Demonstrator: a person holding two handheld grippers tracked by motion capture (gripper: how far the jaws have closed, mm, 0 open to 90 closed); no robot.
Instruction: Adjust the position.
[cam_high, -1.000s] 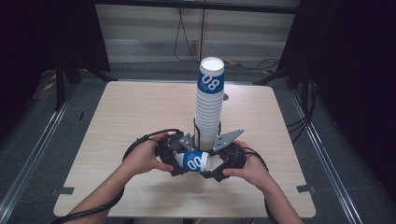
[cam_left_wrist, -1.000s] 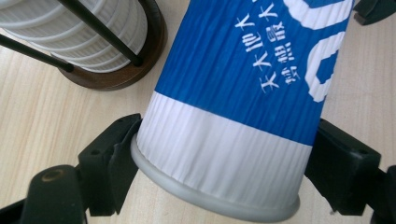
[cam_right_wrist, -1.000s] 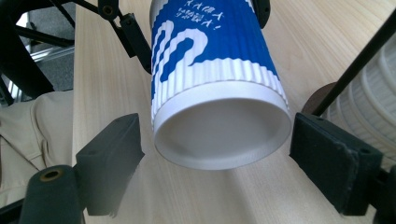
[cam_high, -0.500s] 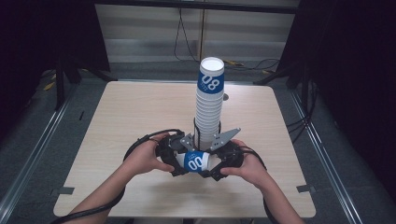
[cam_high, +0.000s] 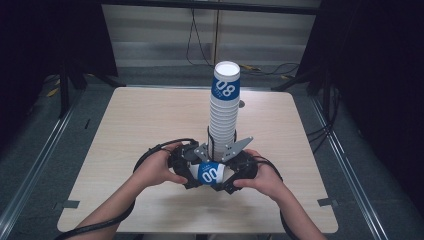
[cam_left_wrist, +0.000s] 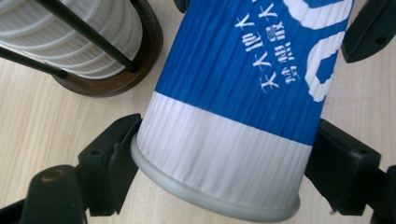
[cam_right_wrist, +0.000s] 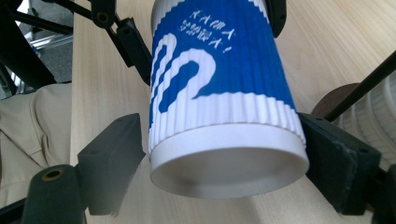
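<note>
I hold one cup (cam_high: 209, 173) lying on its side, low over the near part of the bench (cam_high: 145, 125), between my two hands. My left gripper (cam_high: 187, 167) grasps it at the open rim end: in the left gripper view the two black fingers (cam_left_wrist: 108, 163) press on the white band of the cup (cam_left_wrist: 233, 135) from both sides, just above the rolled rim.

My right gripper (cam_high: 231, 175) is at the other end, the bottom of the cup. In the right gripper view the cup (cam_right_wrist: 219, 107) lies between my fingers, with its flat base turned to the camera. The finger (cam_right_wrist: 334, 158) on the right of this view touches the white edge of the base. The finger on the left side is very near the cup wall, but I cannot tell if it already presses on it. These fingers have just been closing, with the cup between them.

The cup is blue in the middle with white digits and white at both ends, and its wall is ribbed.

Just behind my grippers stands the stack (cam_high: 223, 110) of the same cups, upside down, in a dark round holder (cam_left_wrist: 122, 77) with thin black rods. The held cup is near the foot of the stack but apart from it.
</note>
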